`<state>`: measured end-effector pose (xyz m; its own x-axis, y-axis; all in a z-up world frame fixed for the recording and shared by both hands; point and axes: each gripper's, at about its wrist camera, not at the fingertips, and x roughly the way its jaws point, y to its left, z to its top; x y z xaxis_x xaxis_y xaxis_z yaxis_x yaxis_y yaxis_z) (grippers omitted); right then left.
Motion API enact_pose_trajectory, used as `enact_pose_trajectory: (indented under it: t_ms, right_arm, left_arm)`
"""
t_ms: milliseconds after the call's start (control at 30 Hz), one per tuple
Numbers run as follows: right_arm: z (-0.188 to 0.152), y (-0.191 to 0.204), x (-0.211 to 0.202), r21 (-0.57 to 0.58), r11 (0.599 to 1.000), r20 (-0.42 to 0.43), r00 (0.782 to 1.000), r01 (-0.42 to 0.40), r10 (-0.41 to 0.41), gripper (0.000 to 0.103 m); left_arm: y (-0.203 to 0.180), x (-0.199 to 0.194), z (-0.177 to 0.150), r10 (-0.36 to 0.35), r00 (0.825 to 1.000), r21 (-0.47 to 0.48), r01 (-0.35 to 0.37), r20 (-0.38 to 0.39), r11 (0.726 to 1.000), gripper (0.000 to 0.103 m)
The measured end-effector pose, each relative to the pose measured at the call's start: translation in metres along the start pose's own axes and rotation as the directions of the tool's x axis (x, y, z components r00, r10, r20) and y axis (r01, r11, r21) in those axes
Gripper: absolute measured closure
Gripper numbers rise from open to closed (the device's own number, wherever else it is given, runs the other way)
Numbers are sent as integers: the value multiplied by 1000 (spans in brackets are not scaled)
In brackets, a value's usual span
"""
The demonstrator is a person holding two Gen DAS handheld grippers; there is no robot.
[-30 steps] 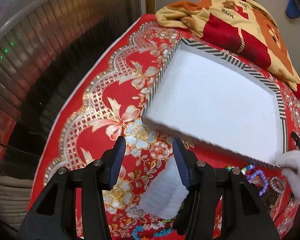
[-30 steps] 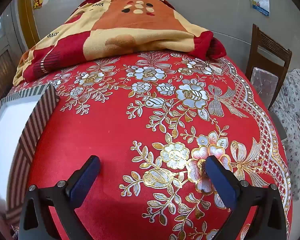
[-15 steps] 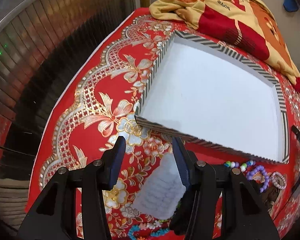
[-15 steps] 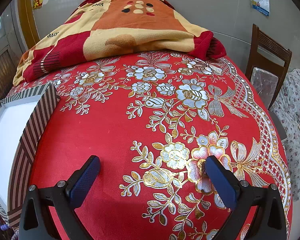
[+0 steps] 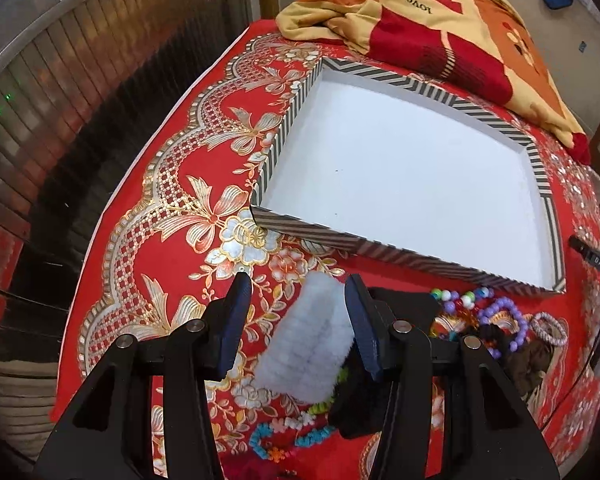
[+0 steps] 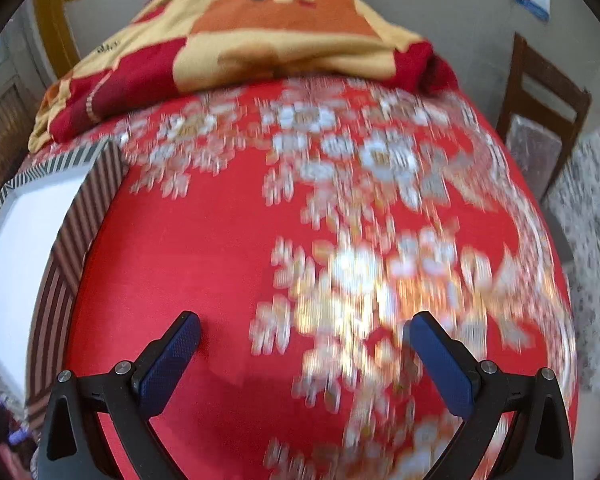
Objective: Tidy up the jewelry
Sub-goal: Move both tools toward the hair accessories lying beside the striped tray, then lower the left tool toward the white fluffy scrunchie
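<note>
left gripper [image 5: 296,308] jaws apart, nothing clamped, fluffy white piece [image 5: 304,352] below | right gripper [image 6: 304,332] wide, empty | tablecloth [image 6: 204,264] motion-blurred | bead pile [image 5: 496,320] partly hidden by finger

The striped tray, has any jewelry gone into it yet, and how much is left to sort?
Nothing sorted yet: the striped tray shows only its bare white floor. In hand: nothing; the left gripper is open above a fluffy white piece, and the right gripper is open over bare tablecloth. Left: the whole pile, including the purple bead bracelet and turquoise bead string.
</note>
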<state>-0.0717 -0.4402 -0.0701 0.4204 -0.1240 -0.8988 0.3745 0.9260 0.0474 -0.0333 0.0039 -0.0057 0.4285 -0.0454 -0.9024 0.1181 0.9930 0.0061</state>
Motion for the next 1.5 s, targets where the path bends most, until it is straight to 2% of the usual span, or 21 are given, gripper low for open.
enact_pose_trajectory:
  t_ms: [100, 267, 433, 567, 700, 867, 1500]
  right_arm:
    - [-29, 6, -31, 35, 999, -12, 999, -36, 37, 4]
    - [-72, 36, -101, -5, 997, 99, 992, -82, 82, 4]
    - [-107, 74, -153, 8, 974, 129, 967, -224, 221, 4]
    - [-130, 113, -178, -29, 973, 161, 960, -227, 229, 4]
    - [-148, 144, -193, -42, 980, 195, 960, -195, 200, 4]
    - [-158, 175, -198, -91, 980, 185, 964, -176, 190, 4]
    - [-156, 216, -199, -169, 981, 180, 975, -99, 129, 4]
  left_arm:
    - [1, -6, -5, 0, 1000, 1, 0, 7, 1000, 55]
    - [6, -19, -16, -8, 1000, -6, 8, 28, 1000, 55]
    - [4, -40, -28, -34, 997, 19, 32, 66, 999, 55]
    - [2, -54, -37, -51, 995, 38, 48, 83, 998, 55]
    - [0, -64, -47, -66, 994, 54, 62, 90, 997, 55]
    - [-2, -75, -58, -84, 991, 86, 75, 106, 993, 55]
    - [7, -85, -71, -92, 989, 76, 83, 116, 994, 55]
